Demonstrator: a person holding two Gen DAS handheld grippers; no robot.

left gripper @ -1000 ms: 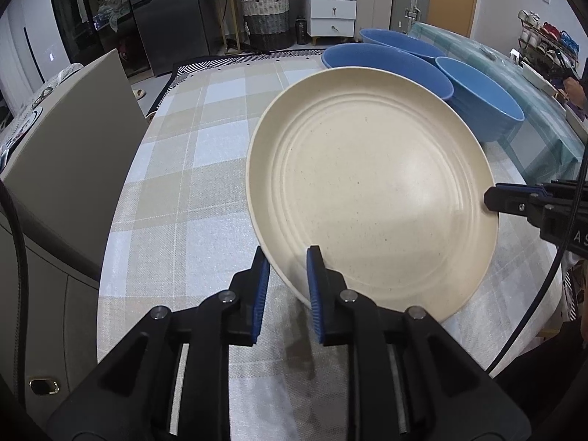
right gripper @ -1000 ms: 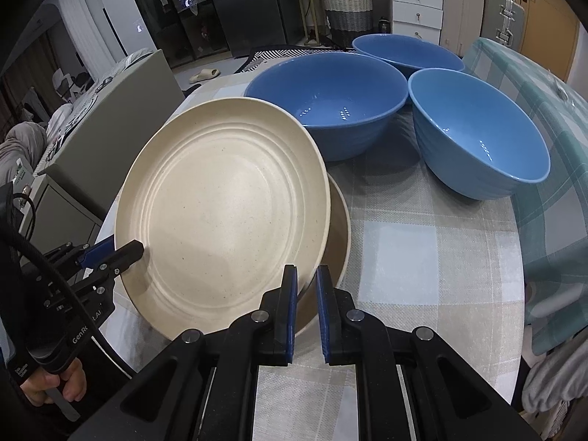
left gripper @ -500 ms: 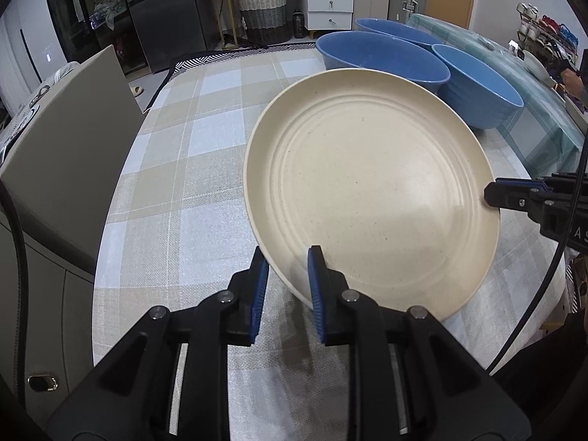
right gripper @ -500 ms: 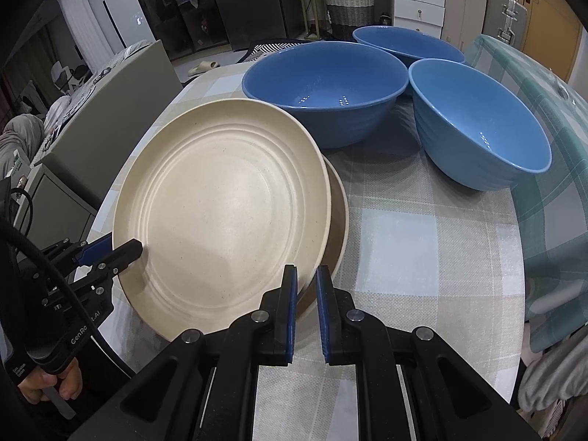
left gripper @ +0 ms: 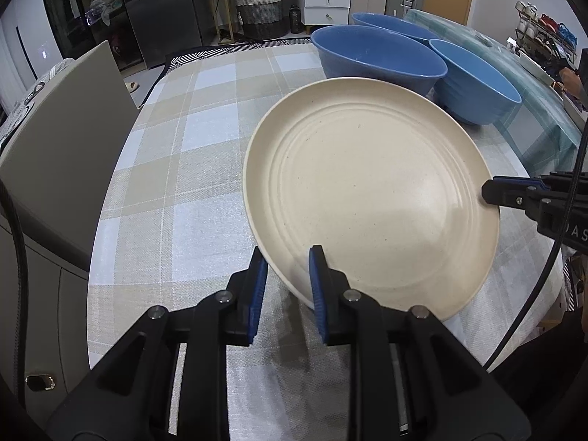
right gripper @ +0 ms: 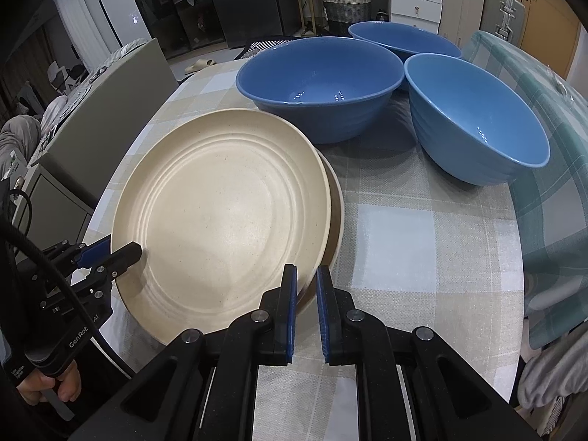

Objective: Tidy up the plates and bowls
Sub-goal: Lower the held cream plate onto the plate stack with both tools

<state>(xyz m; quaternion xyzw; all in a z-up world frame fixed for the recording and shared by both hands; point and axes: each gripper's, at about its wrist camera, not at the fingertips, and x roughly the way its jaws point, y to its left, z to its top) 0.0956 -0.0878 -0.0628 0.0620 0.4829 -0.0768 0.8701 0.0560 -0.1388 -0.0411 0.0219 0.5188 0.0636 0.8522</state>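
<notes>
checked tablecloth (right gripper: pixel 422 250), stacked plates (right gripper: pixel 336 198), blue bowls (right gripper: pixel 319 84)

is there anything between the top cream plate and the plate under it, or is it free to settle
Nothing visible lies between them. The top cream plate sits tilted over the lower plate, whose rim shows only on its right; most of the lower plate is hidden, so that part can't be checked.

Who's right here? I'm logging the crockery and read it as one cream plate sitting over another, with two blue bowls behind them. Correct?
Not quite. There are three blue bowls behind them, not two, as the right wrist view shows. The cream plate does sit over another plate.
</notes>
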